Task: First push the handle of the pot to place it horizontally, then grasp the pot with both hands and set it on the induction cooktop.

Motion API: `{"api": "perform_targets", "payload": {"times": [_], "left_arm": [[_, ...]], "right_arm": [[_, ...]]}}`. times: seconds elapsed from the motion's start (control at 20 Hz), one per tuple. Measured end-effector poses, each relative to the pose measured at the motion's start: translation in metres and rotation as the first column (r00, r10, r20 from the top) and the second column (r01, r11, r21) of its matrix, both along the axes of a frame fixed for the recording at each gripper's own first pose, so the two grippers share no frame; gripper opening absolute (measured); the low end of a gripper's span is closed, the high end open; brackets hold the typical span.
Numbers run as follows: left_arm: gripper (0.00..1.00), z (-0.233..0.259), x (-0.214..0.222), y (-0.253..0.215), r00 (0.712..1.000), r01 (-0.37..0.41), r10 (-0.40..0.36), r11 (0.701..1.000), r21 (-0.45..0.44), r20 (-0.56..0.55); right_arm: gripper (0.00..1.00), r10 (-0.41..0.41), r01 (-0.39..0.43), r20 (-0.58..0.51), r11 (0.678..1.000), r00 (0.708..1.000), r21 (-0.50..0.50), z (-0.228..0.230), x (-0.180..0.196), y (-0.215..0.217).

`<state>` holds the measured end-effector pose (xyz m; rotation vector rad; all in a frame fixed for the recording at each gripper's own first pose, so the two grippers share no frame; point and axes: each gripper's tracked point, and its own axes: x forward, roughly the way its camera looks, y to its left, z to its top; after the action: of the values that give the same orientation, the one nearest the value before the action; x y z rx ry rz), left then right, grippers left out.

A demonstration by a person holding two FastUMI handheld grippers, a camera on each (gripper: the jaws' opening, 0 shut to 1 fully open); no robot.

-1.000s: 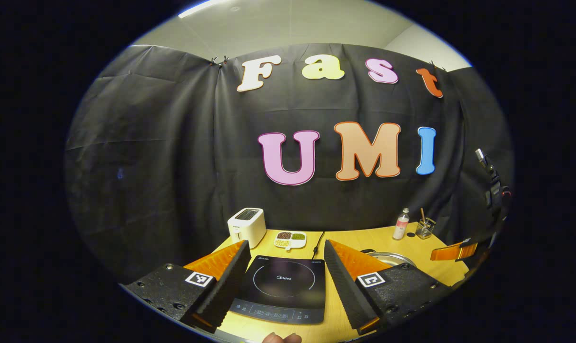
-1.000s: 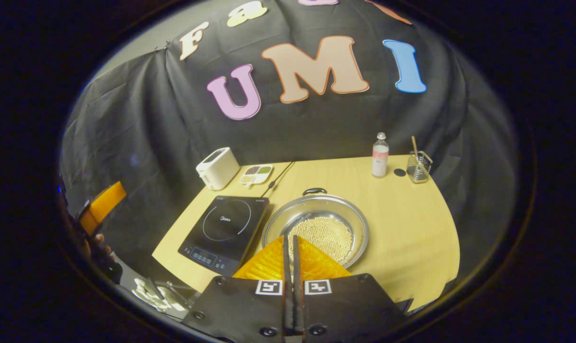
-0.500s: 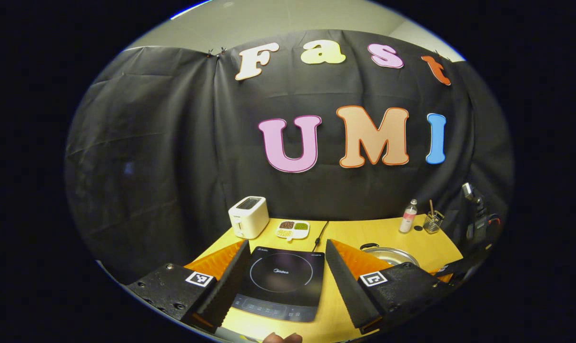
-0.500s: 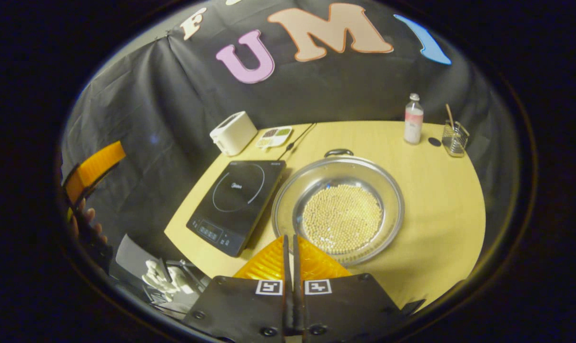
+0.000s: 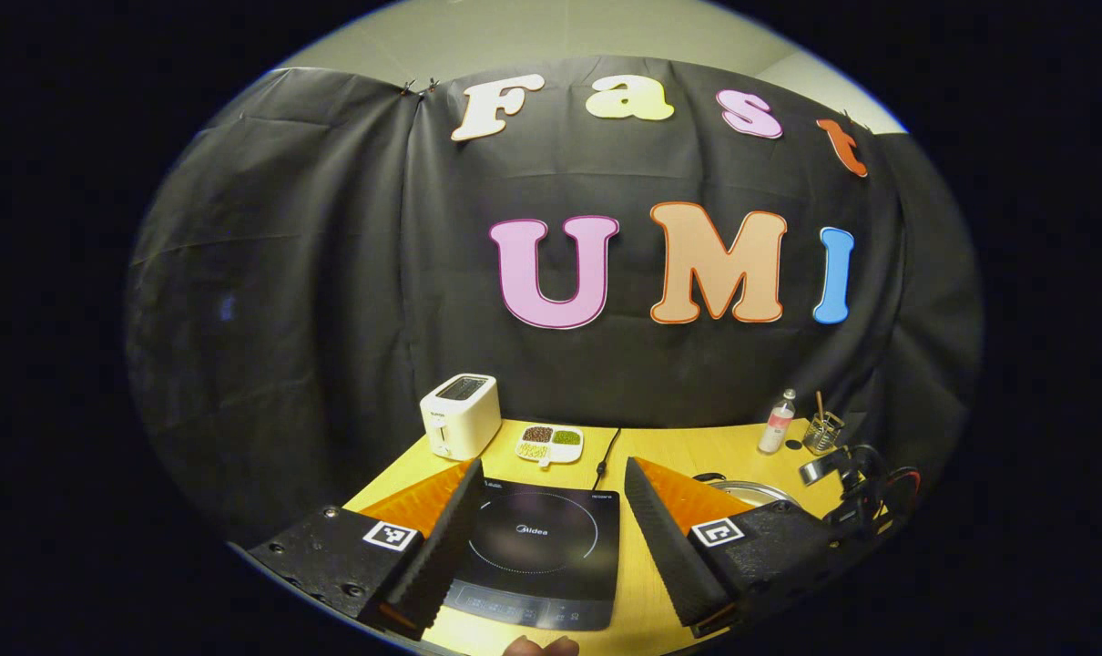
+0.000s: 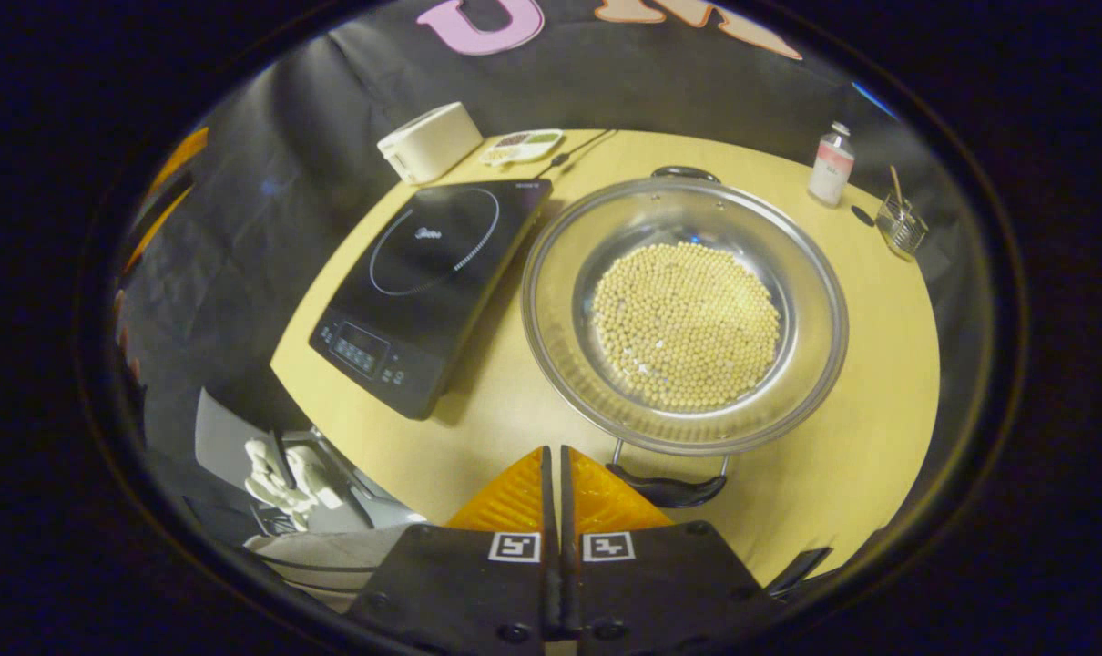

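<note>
The induction cooktop (image 5: 537, 551), lying ahead of the left gripper (image 5: 551, 492) between its spread fingers, bears the brand "Midea" at the centre of its ring; the square coded markers on both grippers carry no letters.

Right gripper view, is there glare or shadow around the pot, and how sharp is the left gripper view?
Right gripper view: the pot has soft glints along its steel rim and throws a shadow toward the cooktop; the table edge bows from the fisheye lens. Left gripper view: evenly lit and sharp at centre, with the toaster crisp.
</note>
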<state>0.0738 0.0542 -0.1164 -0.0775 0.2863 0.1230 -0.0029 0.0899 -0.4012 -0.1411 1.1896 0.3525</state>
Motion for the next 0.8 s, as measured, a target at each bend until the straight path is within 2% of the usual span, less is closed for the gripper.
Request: {"api": "perform_targets", "payload": {"times": [0.05,0.2,0.3,0.55,0.6,0.7,0.8], "left_arm": [[0.94,0.001,0.002,0.005,1.000,0.005,-0.005,1.000,-0.003,0.005],[0.94,-0.001,0.005,0.015,1.000,0.016,-0.016,1.000,-0.016,0.010],[0.95,0.001,0.007,0.020,1.000,0.019,-0.018,0.999,-0.030,0.023],[0.95,-0.008,0.006,0.025,0.999,0.036,-0.035,0.998,-0.048,0.013],[0.95,-0.007,0.005,0.028,0.999,0.033,-0.033,0.998,-0.047,0.015],[0.96,-0.007,0.006,0.030,0.999,0.036,-0.036,0.998,-0.049,0.016],[0.95,-0.008,0.006,0.029,0.999,0.045,-0.045,0.998,-0.044,0.016]], "right_arm": [[0.00,-0.008,0.007,-0.013,1.000,1.000,-0.011,-0.007,-0.002,0.001],[0.03,-0.029,0.027,-0.033,0.998,0.999,-0.063,-0.024,-0.001,-0.005],[0.00,-0.043,0.039,-0.045,0.995,0.998,-0.087,-0.032,-0.001,-0.009],[0.03,-0.067,0.060,-0.046,0.990,0.997,-0.131,-0.035,0.000,-0.018],[0.00,-0.067,0.060,-0.044,0.988,0.997,-0.142,-0.034,0.000,-0.021],[0.03,-0.075,0.068,-0.038,0.985,0.996,-0.159,-0.035,0.001,-0.026],[0.00,-0.093,0.086,-0.038,0.983,0.995,-0.162,-0.034,0.002,-0.031]]}}
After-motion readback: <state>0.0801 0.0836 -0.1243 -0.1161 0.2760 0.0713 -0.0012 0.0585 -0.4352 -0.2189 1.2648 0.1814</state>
